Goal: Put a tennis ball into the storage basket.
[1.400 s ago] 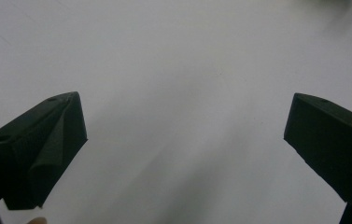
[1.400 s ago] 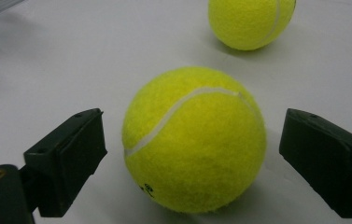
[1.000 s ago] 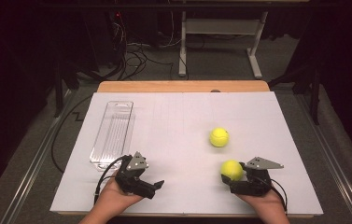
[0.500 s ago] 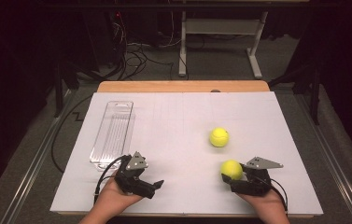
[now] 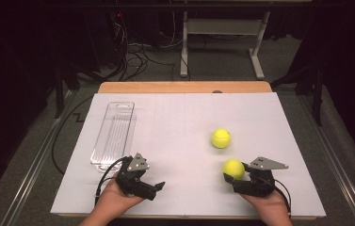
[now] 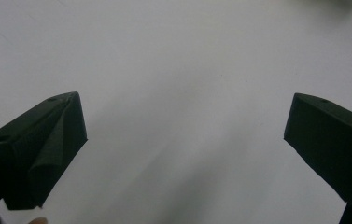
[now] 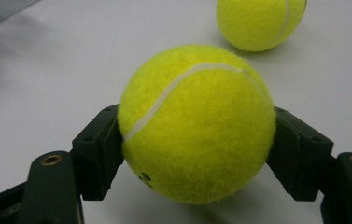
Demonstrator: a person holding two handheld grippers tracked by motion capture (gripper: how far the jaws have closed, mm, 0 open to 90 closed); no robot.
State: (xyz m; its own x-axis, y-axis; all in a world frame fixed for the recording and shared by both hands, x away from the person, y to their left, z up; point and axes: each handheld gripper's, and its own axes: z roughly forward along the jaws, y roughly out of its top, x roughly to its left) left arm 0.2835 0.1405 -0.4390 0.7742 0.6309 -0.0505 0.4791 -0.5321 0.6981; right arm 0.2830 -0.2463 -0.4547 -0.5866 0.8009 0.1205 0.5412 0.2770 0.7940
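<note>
A yellow tennis ball (image 7: 197,126) sits between the black jaws of my right gripper (image 7: 197,140), and both pads press on its sides. In the high view this ball (image 5: 233,168) rests on the white sheet at the front right, with my right gripper (image 5: 234,175) coming at it from the right. A second tennis ball (image 5: 221,138) lies loose a little farther back, also seen as the far ball (image 7: 260,21). At the front left my left gripper (image 5: 157,189) points right. Its jaws stand wide apart over bare sheet, and my left gripper (image 6: 185,135) holds nothing.
A long clear plastic tray (image 5: 114,134) lies lengthwise on the left of the white sheet (image 5: 175,122). The wooden table edge (image 5: 184,87) runs along the back. Behind it are cables and a metal stand (image 5: 222,42) on the floor.
</note>
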